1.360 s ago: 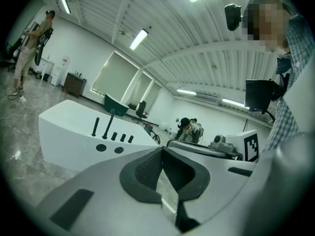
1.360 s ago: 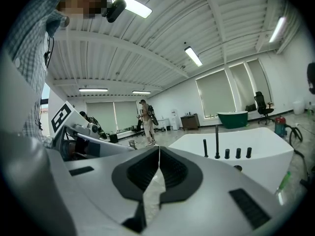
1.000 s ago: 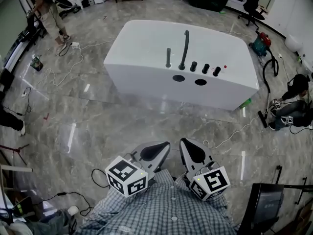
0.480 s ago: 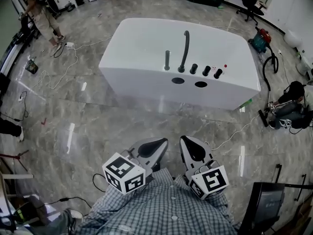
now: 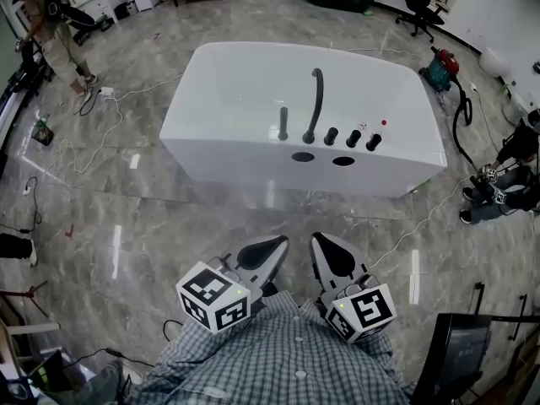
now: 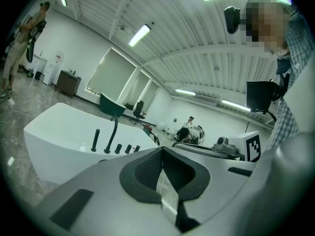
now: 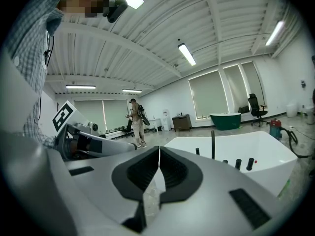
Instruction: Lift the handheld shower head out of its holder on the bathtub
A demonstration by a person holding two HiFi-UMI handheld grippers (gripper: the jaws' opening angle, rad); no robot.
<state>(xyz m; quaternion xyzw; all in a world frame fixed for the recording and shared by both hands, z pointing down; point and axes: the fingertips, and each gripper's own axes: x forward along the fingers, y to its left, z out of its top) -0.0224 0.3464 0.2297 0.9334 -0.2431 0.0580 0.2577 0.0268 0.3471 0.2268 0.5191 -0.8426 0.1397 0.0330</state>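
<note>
The white bathtub stands on the marble floor ahead of me. On its near ledge the handheld shower head is a short dark upright rod in its holder, left of the tall curved spout and three dark knobs. My left gripper and right gripper are held side by side near my chest, well short of the tub, both shut and empty. In the left gripper view the shower head shows beyond the shut gripper. The right gripper view shows the shower head past its shut gripper.
Cables trail over the floor left of the tub. A person stands at the far left, another person sits on the floor at the right. A vacuum cleaner is behind the tub's right end; a monitor stands at my lower right.
The tub has drawn nearer and sits lower in the head view. Both grippers travelled forward with me, keeping their place near my chest and staying shut.
</note>
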